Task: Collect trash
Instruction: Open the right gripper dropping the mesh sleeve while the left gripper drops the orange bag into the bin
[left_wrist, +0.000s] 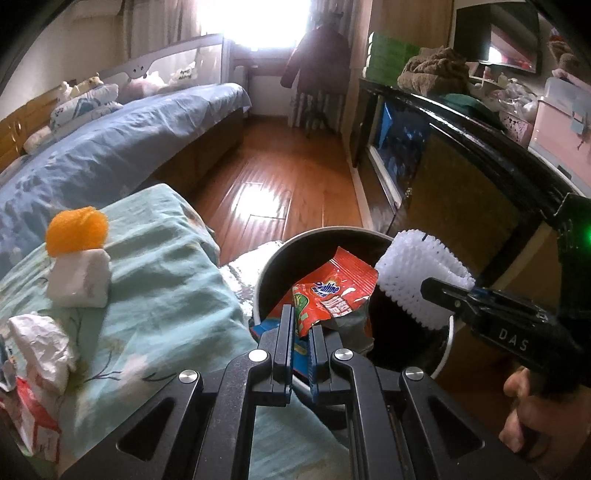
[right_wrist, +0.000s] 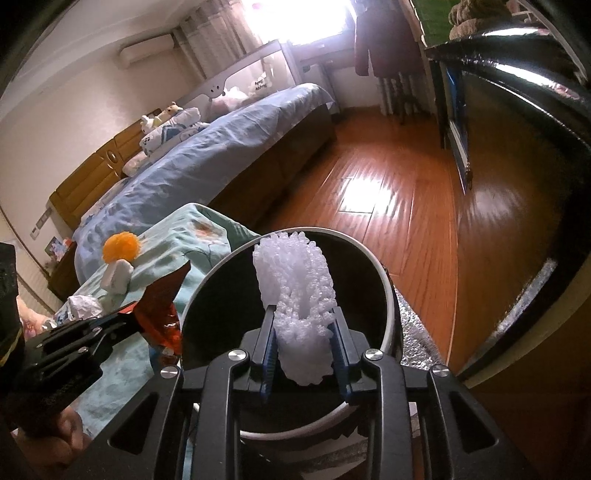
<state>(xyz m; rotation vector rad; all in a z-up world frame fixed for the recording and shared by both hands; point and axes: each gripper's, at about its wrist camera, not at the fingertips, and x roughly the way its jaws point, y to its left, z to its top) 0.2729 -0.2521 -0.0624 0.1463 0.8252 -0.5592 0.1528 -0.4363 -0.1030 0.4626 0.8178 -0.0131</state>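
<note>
Both loads hang over the bin (right_wrist: 386, 295): right hand-held gripper (right_wrist: 303, 328) pinches foam net (right_wrist: 295, 288), long axis toward 12 o'clock; left hand-held gripper (left_wrist: 300, 325) pinches red wrapper (left_wrist: 332, 291) at the 9 o'clock rim.

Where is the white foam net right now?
The foam net is clamped in the right gripper, held over the open bin. In the left wrist view it shows on the right, beside the red wrapper in the left gripper.
</note>
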